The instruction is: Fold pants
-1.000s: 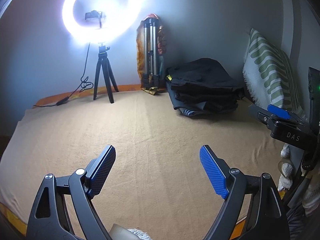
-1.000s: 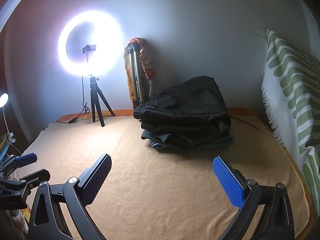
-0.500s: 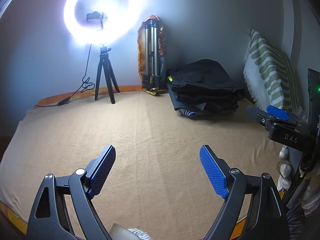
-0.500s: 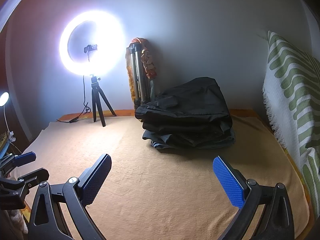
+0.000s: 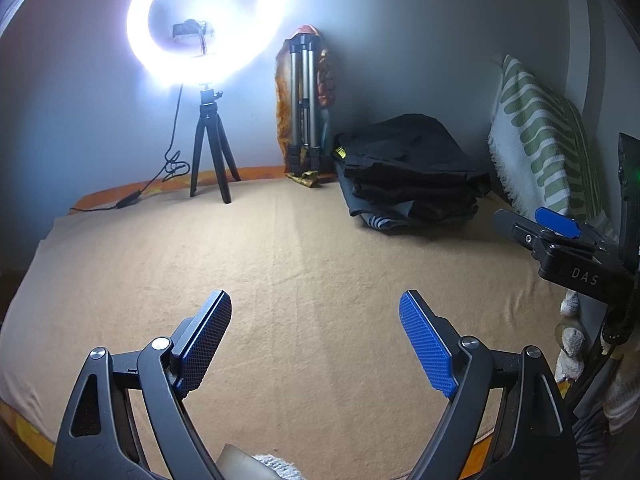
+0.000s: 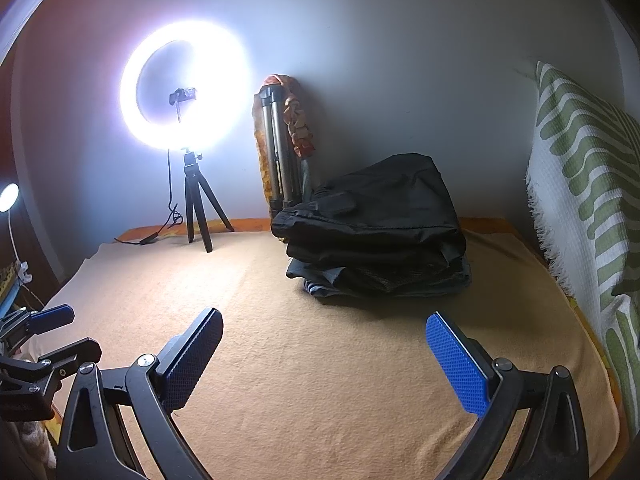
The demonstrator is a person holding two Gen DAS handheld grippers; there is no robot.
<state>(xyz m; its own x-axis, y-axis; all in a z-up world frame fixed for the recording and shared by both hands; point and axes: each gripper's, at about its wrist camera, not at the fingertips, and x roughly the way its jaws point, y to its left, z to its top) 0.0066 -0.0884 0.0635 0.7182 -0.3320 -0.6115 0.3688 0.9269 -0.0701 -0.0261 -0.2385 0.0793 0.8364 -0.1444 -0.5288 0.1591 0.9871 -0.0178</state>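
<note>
A stack of folded dark pants [image 5: 412, 172] lies at the back right of the tan blanket [image 5: 304, 264]; it also shows in the right wrist view [image 6: 376, 232]. My left gripper [image 5: 316, 340] is open and empty, low over the front of the blanket. My right gripper [image 6: 324, 356] is open and empty, hovering in front of the stack. The right gripper appears at the right edge of the left wrist view [image 5: 560, 236], and the left gripper at the left edge of the right wrist view [image 6: 36, 344].
A lit ring light on a small black tripod [image 5: 208, 152] stands at the back left, its cable on the blanket edge. A folded silver tripod [image 5: 304, 108] leans on the wall. A green-striped white pillow [image 6: 580, 192] stands along the right side.
Both grippers have drifted slightly; the scene has shifted a little in both views. Both stay open and empty.
</note>
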